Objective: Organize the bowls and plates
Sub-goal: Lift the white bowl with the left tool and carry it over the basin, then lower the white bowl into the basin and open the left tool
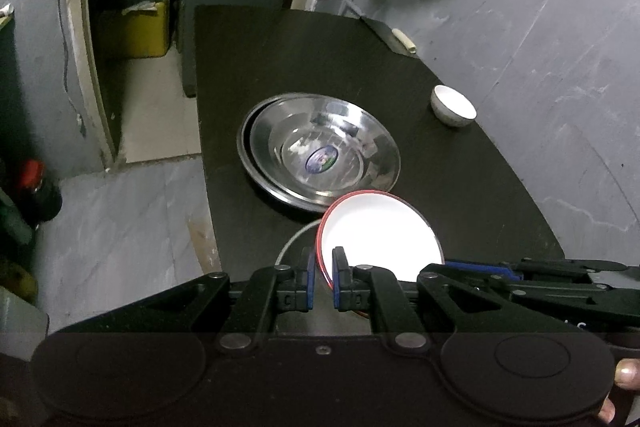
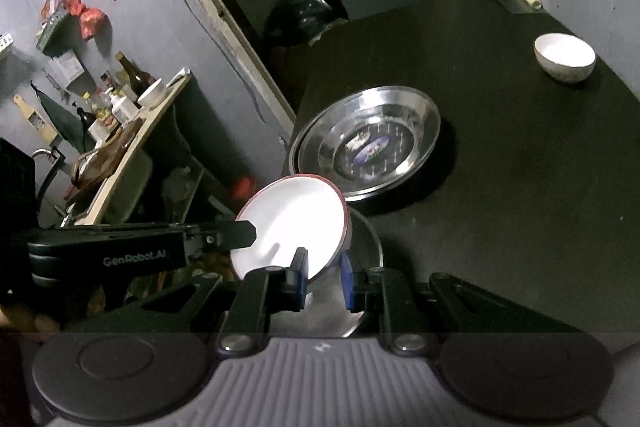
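A white bowl with a red rim (image 1: 380, 235) (image 2: 288, 223) hangs tilted over the near end of the dark table (image 1: 460, 179). My left gripper (image 1: 324, 277) is shut on its near rim. My right gripper (image 2: 325, 277) is shut on the rim from the other side and shows as a black arm (image 1: 480, 267) in the left wrist view. Just under the bowl lies a steel plate (image 1: 291, 241) (image 2: 374, 239), mostly hidden. Two nested steel basins (image 1: 320, 151) (image 2: 368, 143) sit mid-table. A small white bowl (image 1: 454, 105) (image 2: 564, 57) stands far right.
A cleaver (image 1: 394, 37) lies at the table's far edge by the grey wall. The floor drops off on the table's left side, where a yellow bin (image 1: 136, 27) stands. In the right wrist view a counter with bottles (image 2: 120, 107) stands further left.
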